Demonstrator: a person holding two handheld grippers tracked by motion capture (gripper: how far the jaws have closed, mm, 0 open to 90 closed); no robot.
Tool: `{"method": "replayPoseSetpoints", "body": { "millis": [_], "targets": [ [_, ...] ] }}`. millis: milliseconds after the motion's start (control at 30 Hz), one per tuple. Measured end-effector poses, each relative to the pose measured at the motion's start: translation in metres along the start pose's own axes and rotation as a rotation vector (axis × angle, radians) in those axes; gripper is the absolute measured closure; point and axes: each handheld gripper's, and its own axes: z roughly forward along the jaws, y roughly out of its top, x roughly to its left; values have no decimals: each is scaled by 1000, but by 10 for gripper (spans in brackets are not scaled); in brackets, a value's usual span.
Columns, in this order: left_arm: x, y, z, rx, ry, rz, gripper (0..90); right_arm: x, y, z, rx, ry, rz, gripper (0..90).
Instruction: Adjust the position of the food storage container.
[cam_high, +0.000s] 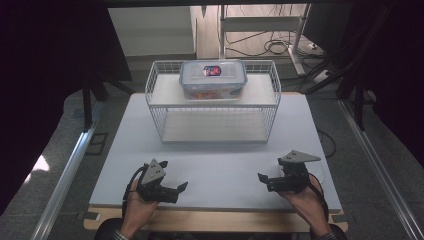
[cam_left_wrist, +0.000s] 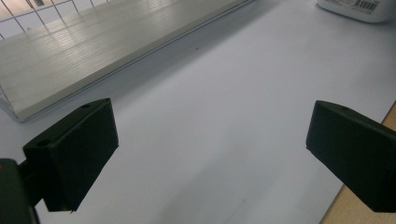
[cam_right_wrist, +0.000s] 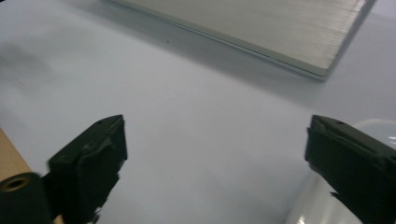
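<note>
A clear lidded food container with a blue-and-red label sits on the top shelf of a white wire rack at the back of the white mat. My left gripper is held low over the mat's near left, open, with nothing between its jaws. In the left gripper view only bare mat lies between them. My right gripper is at the near right, also open and holding nothing. The right gripper view shows bare mat between its jaws. Both point inward toward the rack's lower shelf.
A pale glossy object lies beside my right gripper; its white edge with a barcode label appears in the left gripper view. The wooden table edge runs along the front. Cables and stand legs are on the floor behind.
</note>
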Motion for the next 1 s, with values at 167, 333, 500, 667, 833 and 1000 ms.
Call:
{"method": "replayPoseSetpoints", "body": {
  "millis": [167, 333, 500, 667, 833, 1000],
  "targets": [
    [1, -1, 0, 0, 2, -4, 22, -11, 1, -11, -1, -42, 11, 330],
    [2, -1, 0, 1, 5, -7, 23, -24, 0, -22, -20, -90, 15, 517],
    [3, -1, 0, 0, 5, -11, 24, -38, -1, -32, -7, -119, 25, 698],
    [3, -2, 1, 4, 5, -15, 26, -51, -4, -40, 4, -156, 39, 836],
    [3, -2, 1, 3, 6, -14, 28, -61, -7, -46, 15, -191, 72, 895],
    [3, -2, 0, -3, 7, -13, 28, -72, -11, -54, 13, -234, 100, 897]
  ]
}}
